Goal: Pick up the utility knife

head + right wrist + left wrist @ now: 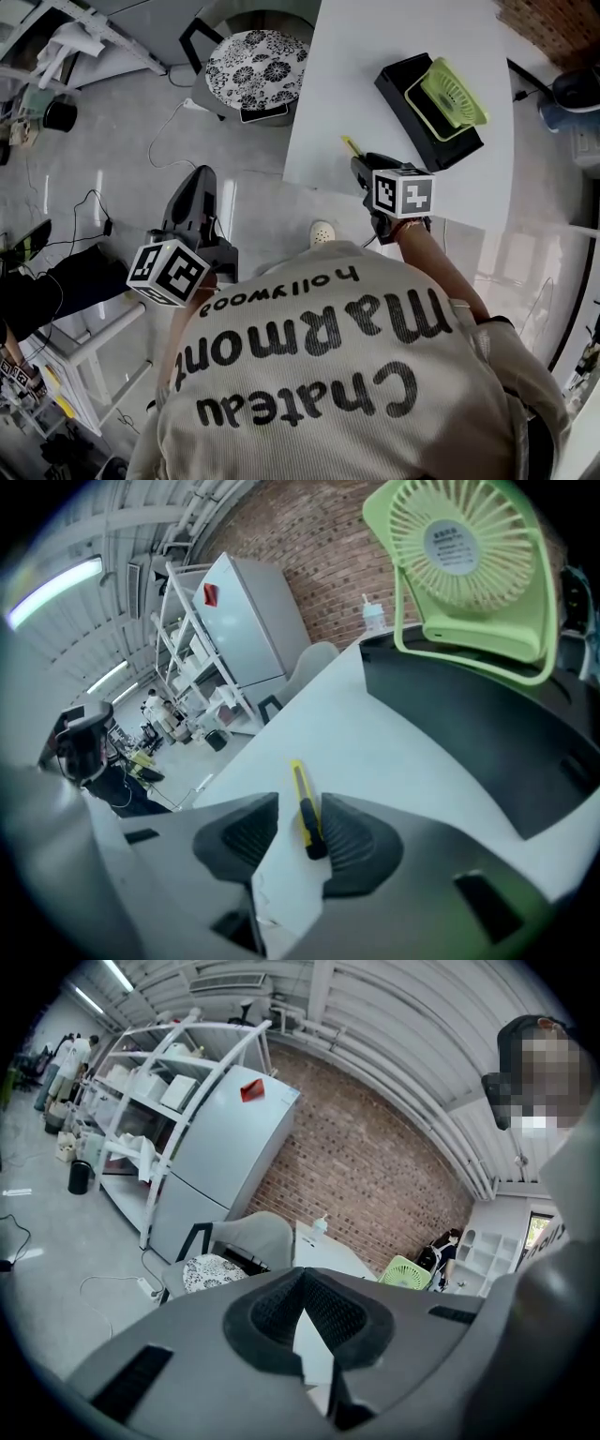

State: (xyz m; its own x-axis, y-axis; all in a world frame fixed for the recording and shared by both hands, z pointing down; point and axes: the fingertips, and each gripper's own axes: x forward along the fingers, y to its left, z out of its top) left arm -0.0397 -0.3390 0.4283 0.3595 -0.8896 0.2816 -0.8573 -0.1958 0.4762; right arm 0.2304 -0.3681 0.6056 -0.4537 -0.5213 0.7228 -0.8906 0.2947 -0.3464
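Note:
The utility knife (298,782), yellow with a black slider, lies flat on the white table (375,752). It sits between the jaws of my right gripper (296,810), close against the right pad (352,841). The jaws stand apart and do not squeeze it. In the head view the knife (351,146) shows just beyond the right gripper (361,162) near the table's front left edge. My left gripper (201,180) hangs off the table to the left, above the floor. Its pads meet at the tips with nothing between them (302,1274).
A black tray (398,89) holding a green fan (455,94) stands on the table right of the knife. A chair with a patterned cushion (256,64) is at the table's left side. A white fridge (216,1157) and shelving stand by the brick wall.

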